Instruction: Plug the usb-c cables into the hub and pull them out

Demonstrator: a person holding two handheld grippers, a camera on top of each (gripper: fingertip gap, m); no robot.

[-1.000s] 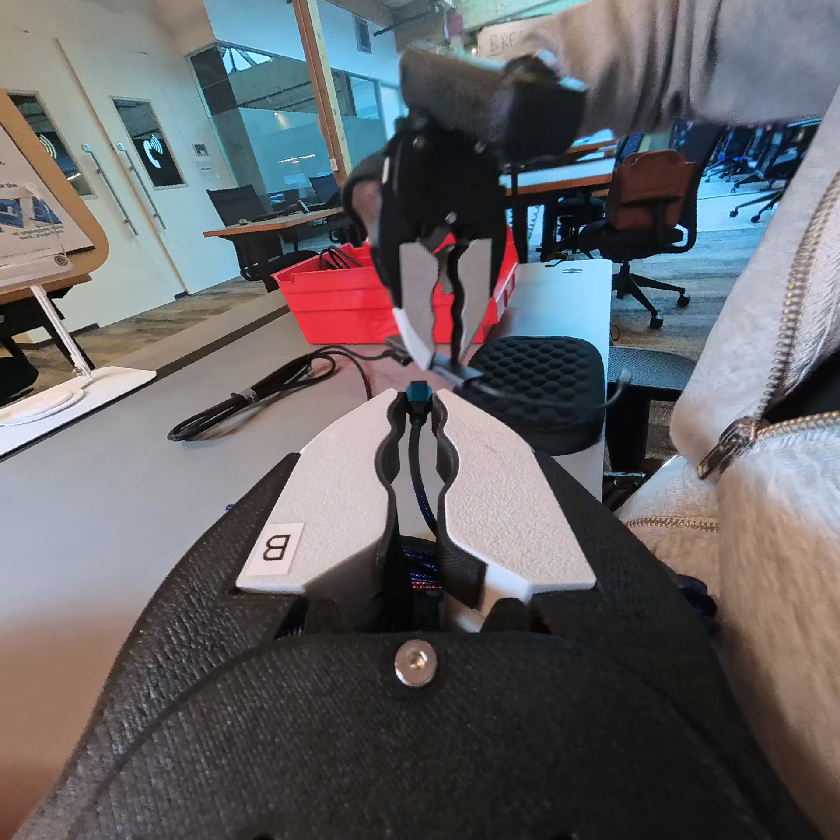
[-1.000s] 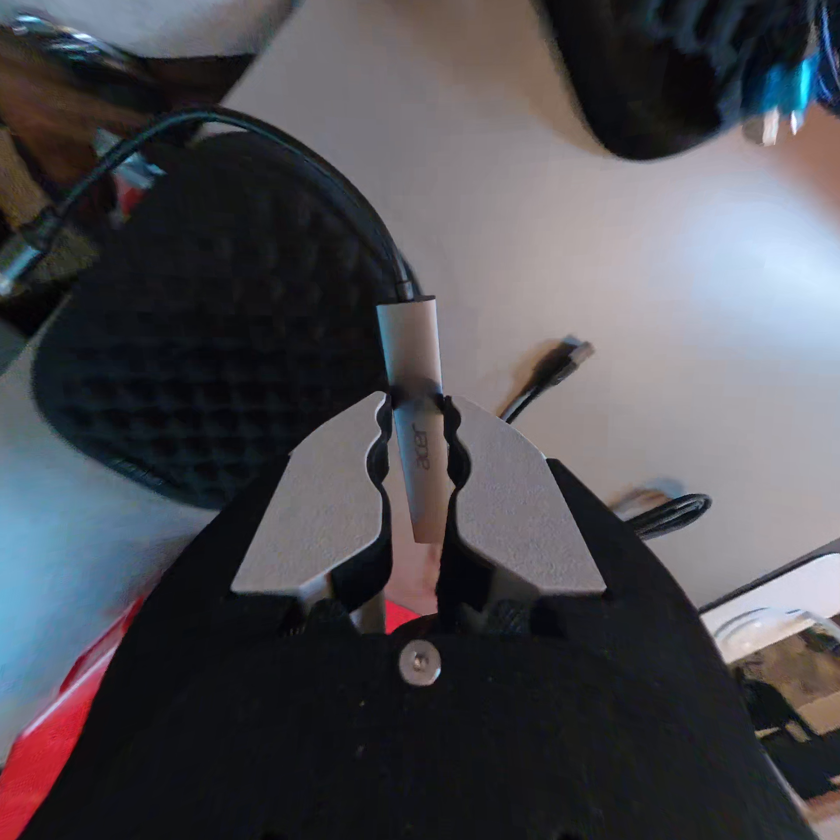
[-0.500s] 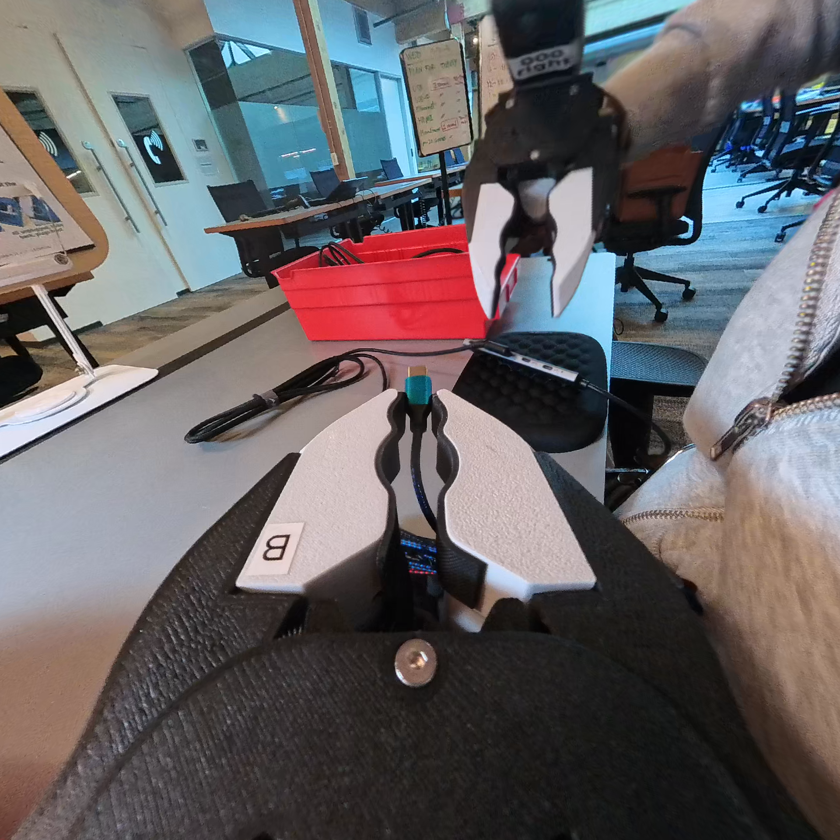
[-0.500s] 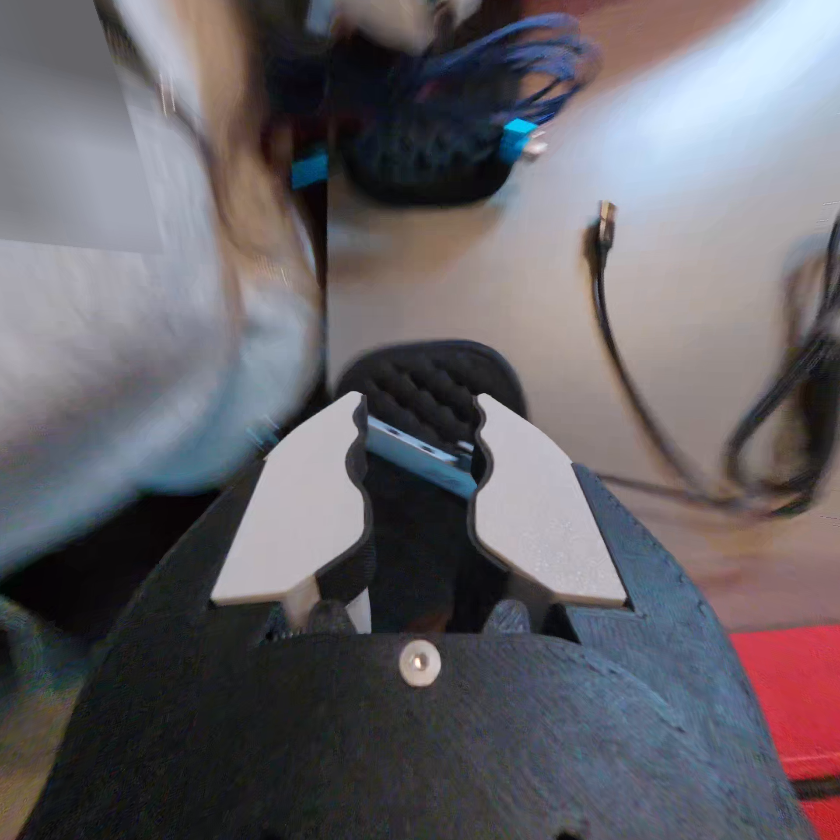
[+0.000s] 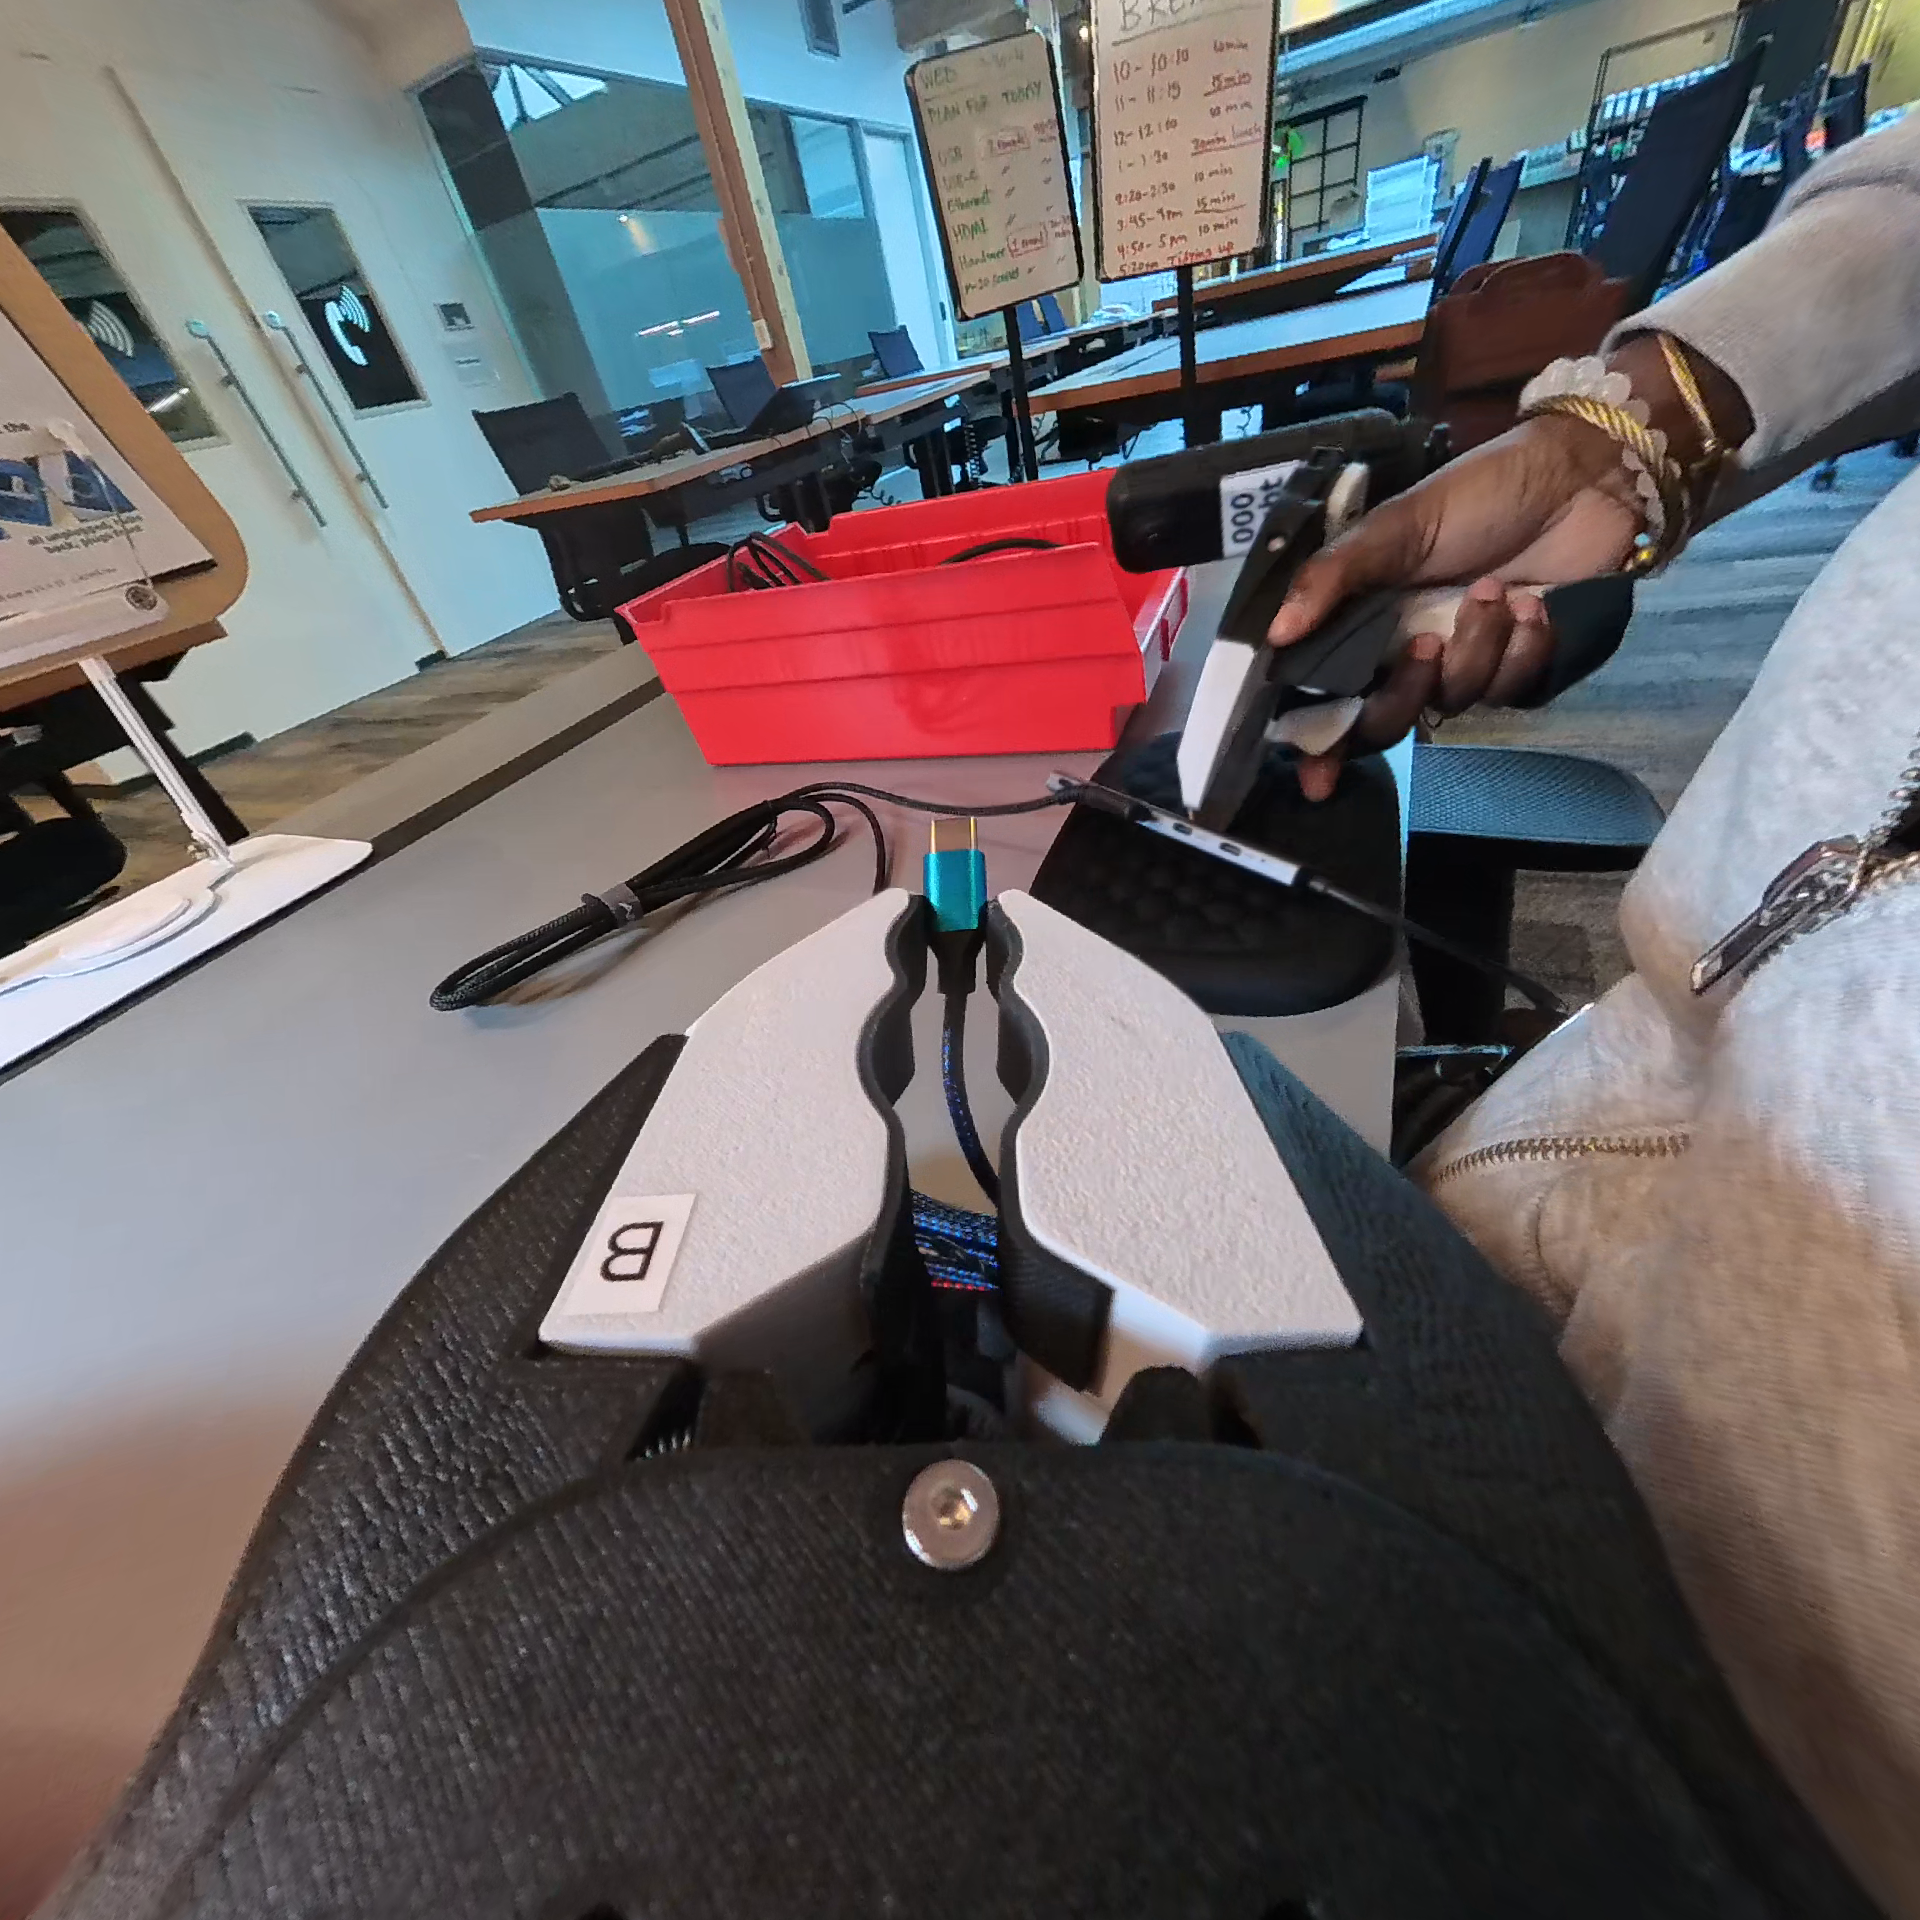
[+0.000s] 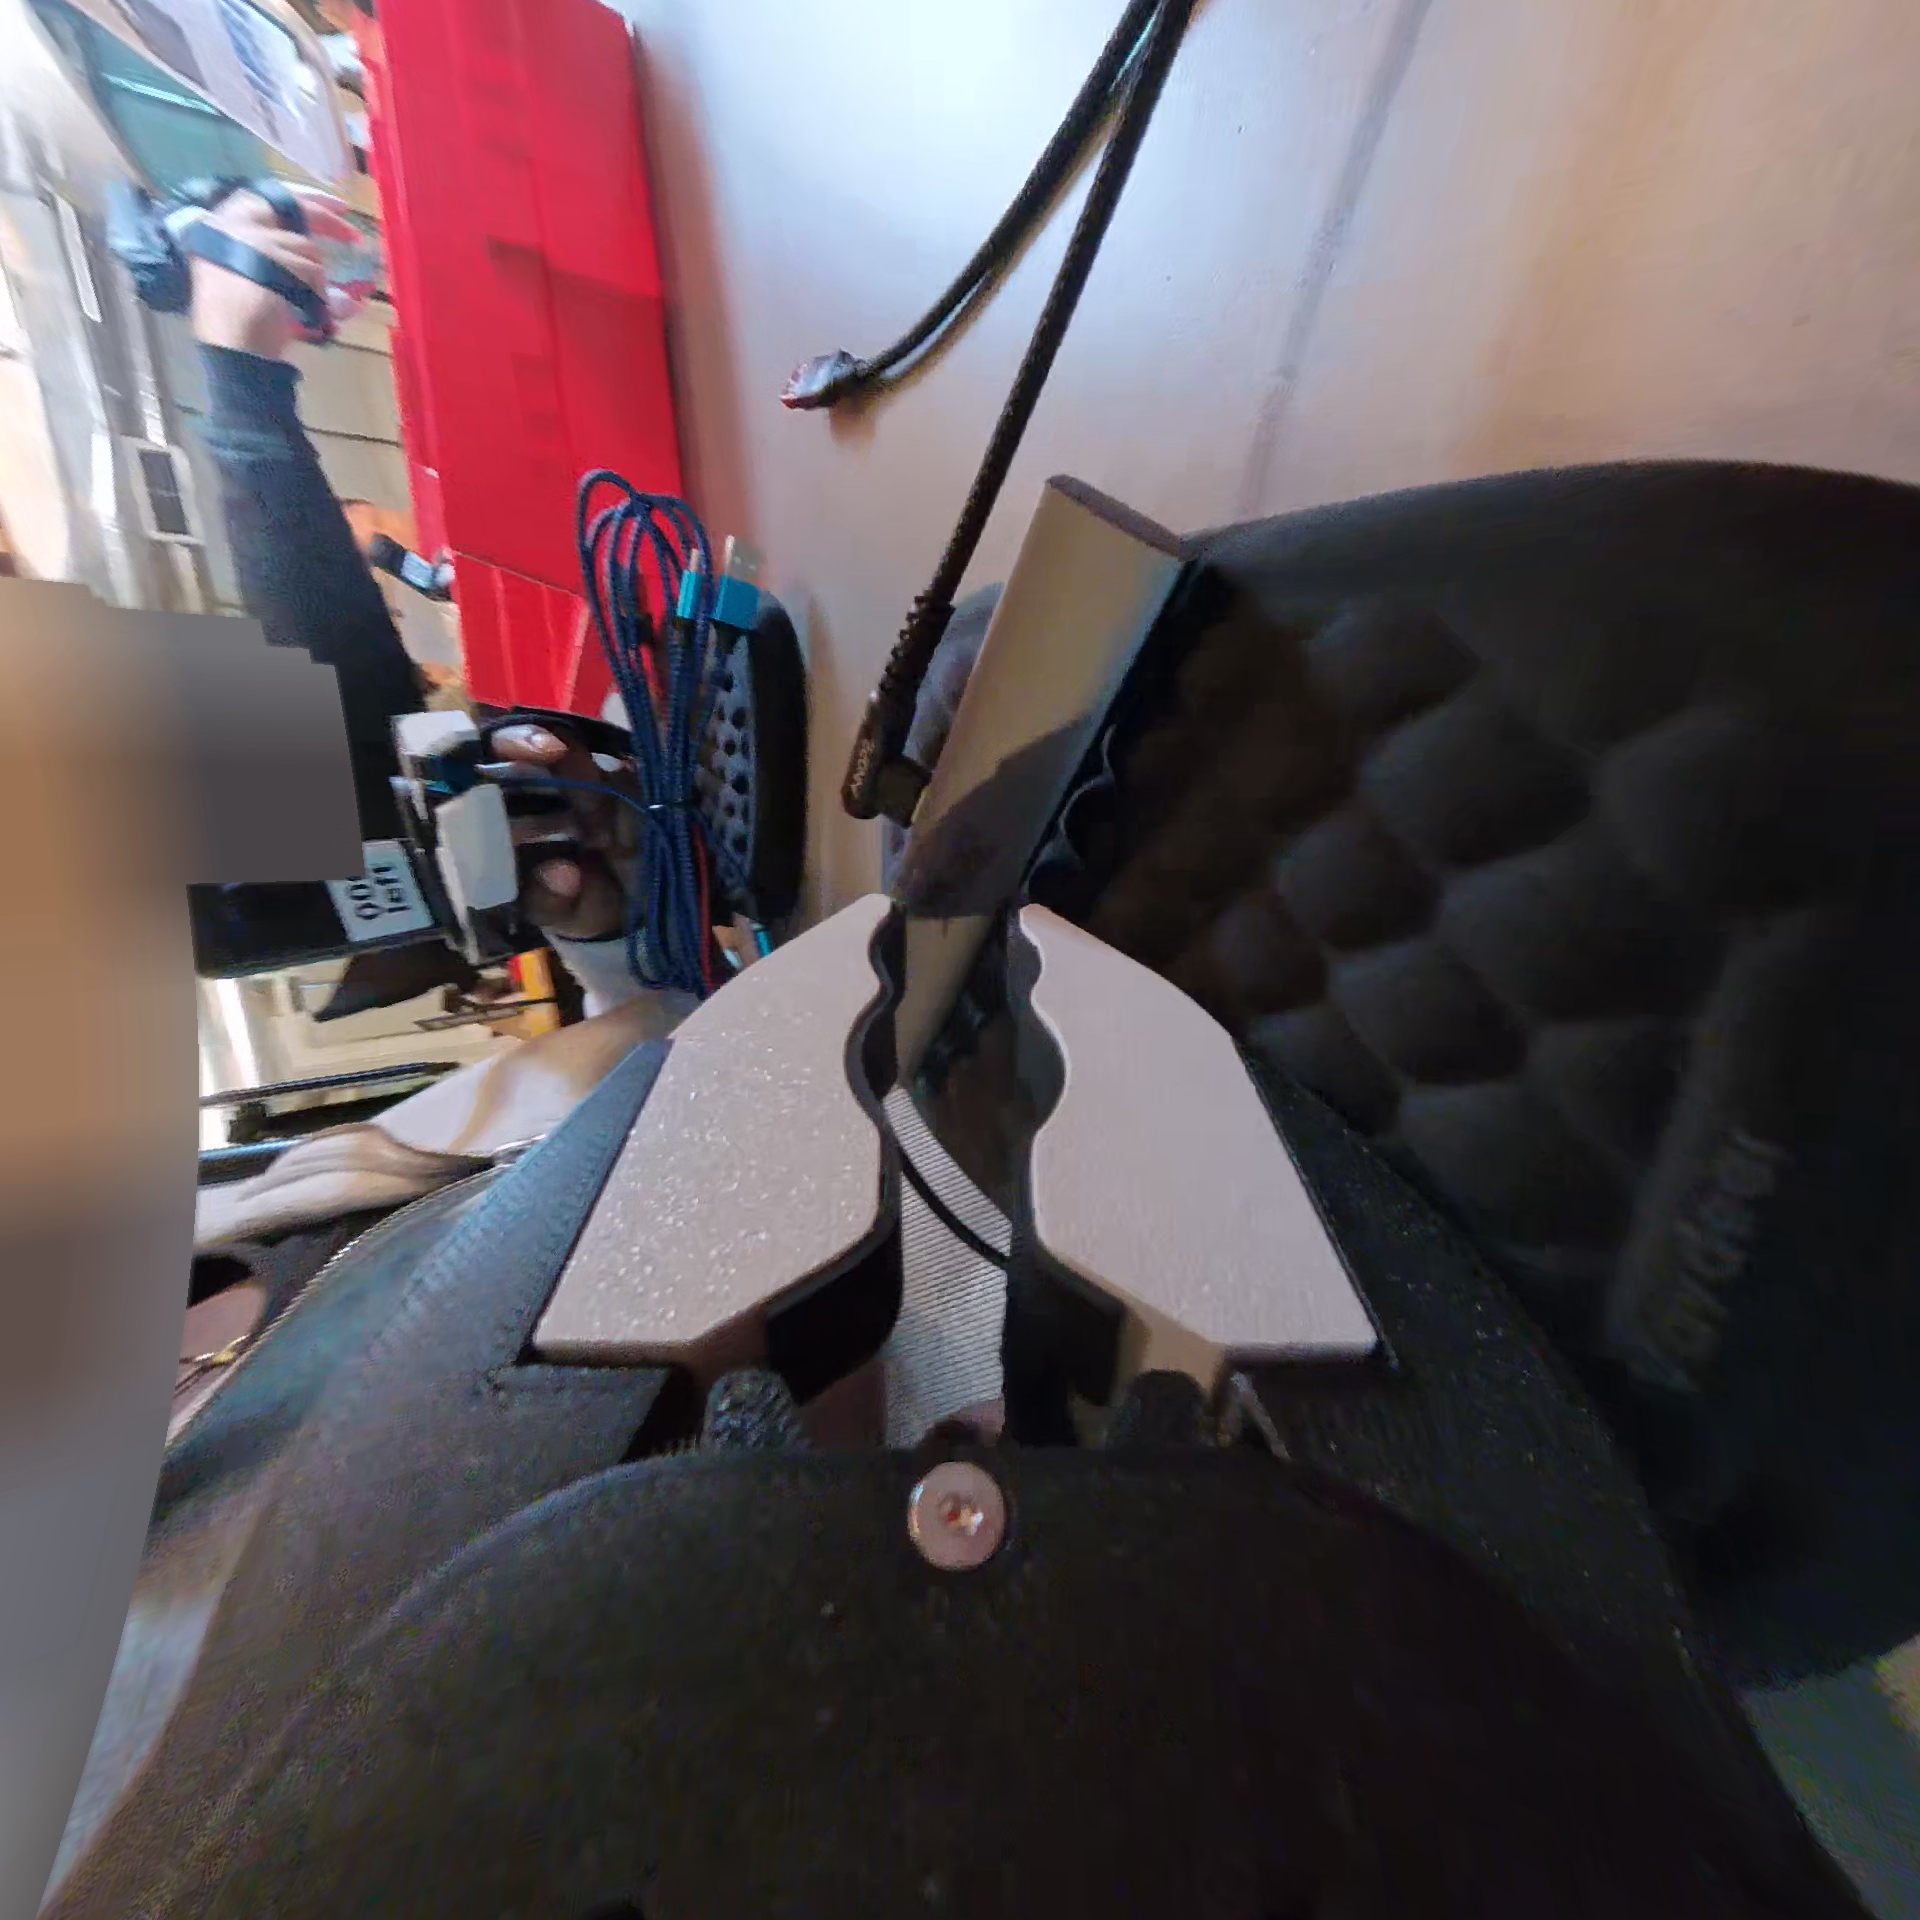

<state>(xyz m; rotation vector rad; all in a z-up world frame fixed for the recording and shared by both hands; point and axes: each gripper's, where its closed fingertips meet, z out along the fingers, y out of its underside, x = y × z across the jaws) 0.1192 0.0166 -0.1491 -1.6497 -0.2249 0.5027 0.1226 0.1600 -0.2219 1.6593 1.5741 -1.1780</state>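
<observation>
My left gripper (image 5: 953,912) is shut on the teal USB-C plug (image 5: 953,883) of a blue braided cable (image 5: 961,1091), held low over the grey table and pointing toward the hub. The slim silver hub (image 5: 1216,844) lies on a black padded rest (image 5: 1226,935) ahead and to the right. My right gripper (image 5: 1205,800) comes down on it from above. In the right wrist view its fingertips (image 6: 951,920) pinch the hub (image 6: 1039,686) at one end. A black cable's angled plug (image 6: 883,769) sits in the hub's side.
A red bin (image 5: 904,644) holding cables stands behind the hub. A bundled black cable (image 5: 644,914) lies on the table to the left, and a white stand base (image 5: 156,914) at far left. The blue cable's coil (image 6: 655,748) hangs at my left gripper. A grey-sleeved person is close on the right. There is about 15 centimetres between the tips of the two grippers.
My right gripper let go of the hub on the pad, rose open above it, then came back down and closed on it from another angle. My left gripper kept the teal plug almost still.
</observation>
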